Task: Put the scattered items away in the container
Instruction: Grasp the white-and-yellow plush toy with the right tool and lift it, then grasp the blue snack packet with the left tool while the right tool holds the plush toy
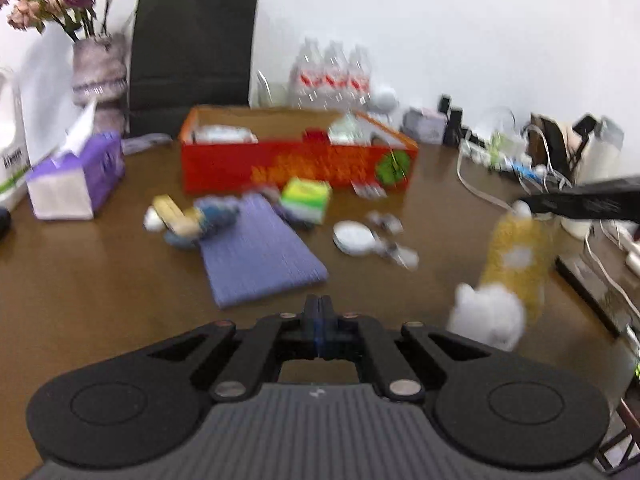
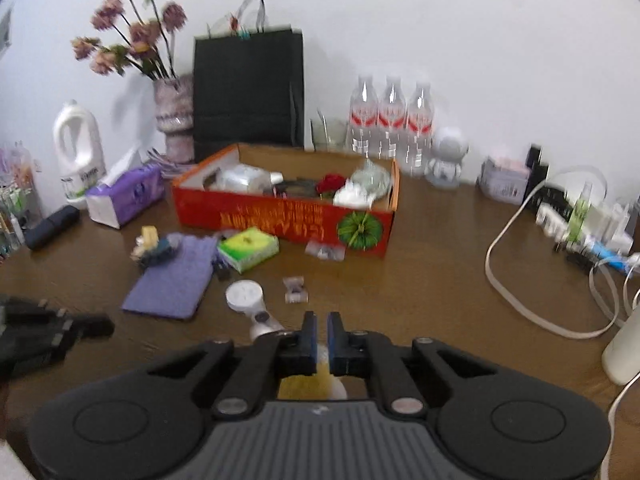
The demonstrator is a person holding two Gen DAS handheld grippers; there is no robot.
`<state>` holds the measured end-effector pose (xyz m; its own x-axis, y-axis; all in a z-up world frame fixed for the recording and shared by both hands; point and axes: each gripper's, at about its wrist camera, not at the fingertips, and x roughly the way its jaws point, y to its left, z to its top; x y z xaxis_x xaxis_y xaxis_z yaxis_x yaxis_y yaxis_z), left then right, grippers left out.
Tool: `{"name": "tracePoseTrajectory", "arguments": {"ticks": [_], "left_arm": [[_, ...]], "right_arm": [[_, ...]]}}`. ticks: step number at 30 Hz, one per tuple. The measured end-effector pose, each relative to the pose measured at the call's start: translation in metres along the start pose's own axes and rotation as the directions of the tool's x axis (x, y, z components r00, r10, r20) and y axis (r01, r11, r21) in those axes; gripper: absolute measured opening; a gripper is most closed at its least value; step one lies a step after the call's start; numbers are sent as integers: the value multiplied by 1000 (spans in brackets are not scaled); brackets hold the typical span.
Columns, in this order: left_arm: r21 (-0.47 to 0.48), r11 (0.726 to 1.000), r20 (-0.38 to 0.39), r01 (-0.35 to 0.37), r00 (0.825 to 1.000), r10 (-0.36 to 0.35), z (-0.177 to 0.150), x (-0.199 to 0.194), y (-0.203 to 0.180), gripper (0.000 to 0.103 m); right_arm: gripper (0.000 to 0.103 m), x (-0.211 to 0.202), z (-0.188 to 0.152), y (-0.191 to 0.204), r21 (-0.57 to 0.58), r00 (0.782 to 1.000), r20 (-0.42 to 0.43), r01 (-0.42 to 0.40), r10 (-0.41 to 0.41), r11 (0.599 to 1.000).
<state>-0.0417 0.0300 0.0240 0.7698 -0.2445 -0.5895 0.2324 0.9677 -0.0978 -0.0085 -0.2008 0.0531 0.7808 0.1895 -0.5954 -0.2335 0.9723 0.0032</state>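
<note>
You've got a red box (image 2: 280, 216) with orange lettering and a green round mark, on a brown table (image 2: 420, 300). Near it lie a purple ribbed cloth (image 2: 172, 280), a green-and-yellow pack (image 2: 248, 249) and a white disc (image 2: 244, 295). Your right gripper (image 2: 322, 334), black, has blue-edged fingers around a yellow-and-white plush (image 1: 512, 264). Behind stand a black bag (image 2: 248, 88) and a purple tissue pack (image 2: 128, 196).
</note>
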Motion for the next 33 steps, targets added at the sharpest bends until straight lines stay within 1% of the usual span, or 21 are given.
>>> {"name": "tracePoseTrajectory", "arguments": {"ticks": [2, 4, 5, 6, 8, 9, 11, 12, 13, 14, 15, 16, 17, 18, 20, 22, 24, 25, 30, 31, 33], "left_arm": [[12, 1000, 0, -3, 1000, 3, -6, -1, -4, 4], [21, 1000, 31, 1, 1000, -1, -6, -8, -3, 8], [28, 1000, 50, -12, 999, 10, -2, -10, 1, 14], [32, 999, 66, -35, 997, 33, 4, -10, 6, 27], [17, 997, 77, -78, 994, 77, 18, -3, 24, 45], [11, 995, 66, -98, 993, 97, 26, 5, 34, 44], [35, 991, 55, -132, 990, 130, 42, 24, 49, 48], [53, 988, 54, -147, 988, 144, 49, 33, 54, 57], [75, 985, 59, -155, 987, 151, 57, 43, 59, 63], [99, 986, 67, -132, 990, 125, 63, 51, 62, 74], [130, 987, 67, -93, 994, 85, 67, 59, 65, 76], [159, 984, 57, -75, 996, 67, 72, 67, 65, 75], [190, 979, 26, -80, 997, 76, 76, 77, 63, 68], [214, 973, -11, -89, 996, 94, 78, 86, 62, 44], [205, 973, -98, -106, 987, 128, 81, 105, 65, 16], [172, 979, -96, -110, 987, 127, 78, 109, 70, 15], [142, 984, -72, -105, 991, 117, 76, 103, 76, 6], [124, 986, -54, -110, 992, 118, 76, 98, 77, 5], [28, 989, 78, -142, 987, 140, 74, 44, 71, 3], [0, 991, 100, -135, 986, 134, 73, 31, 67, 3], [-71, 994, 143, -81, 986, 91, 65, 2, 58, 3]], "right_arm": [[10, 24, -9, 0, 43, 1000, 21, -21, 20, 999], [31, 46, -17, -1, 99, 998, 45, -44, 40, 994], [32, 56, -20, 1, 117, 999, 27, -30, 27, 993], [33, 60, -23, 1, 131, 1000, 25, -13, 10, 991], [33, 57, -23, -2, 160, 999, 41, -8, 2, 987], [37, 50, -22, -4, 168, 998, 54, -28, 19, 985], [51, 34, -18, -9, 173, 996, 71, -60, 49, 983], [59, 27, -16, -11, 170, 996, 63, -69, 59, 983], [62, 21, -16, -12, 164, 997, 48, -75, 68, 984], [63, 15, -17, -12, 157, 996, 34, -86, 82, 984], [65, 14, -19, -11, 150, 995, 15, -95, 94, 984], [68, 14, -22, -10, 141, 995, -10, -97, 100, 985], [68, 17, -25, -8, 135, 994, -32, -95, 100, 986], [68, 22, -27, -7, 135, 994, -49, -93, 100, 986], [68, 32, -31, -4, 147, 991, -82, -91, 104, 985], [65, 37, -31, -2, 161, 989, -88, -105, 120, 981], [65, 39, -28, 2, 155, 990, -69, -109, 121, 982], [64, 40, -26, 4, 148, 990, -70, -112, 123, 983], [59, 48, -26, 13, 111, 986, -116, -103, 116, 988], [58, 50, -27, 14, 113, 986, -122, -103, 117, 988], [52, 53, -31, 15, 115, 986, -122, -101, 115, 988]]}}
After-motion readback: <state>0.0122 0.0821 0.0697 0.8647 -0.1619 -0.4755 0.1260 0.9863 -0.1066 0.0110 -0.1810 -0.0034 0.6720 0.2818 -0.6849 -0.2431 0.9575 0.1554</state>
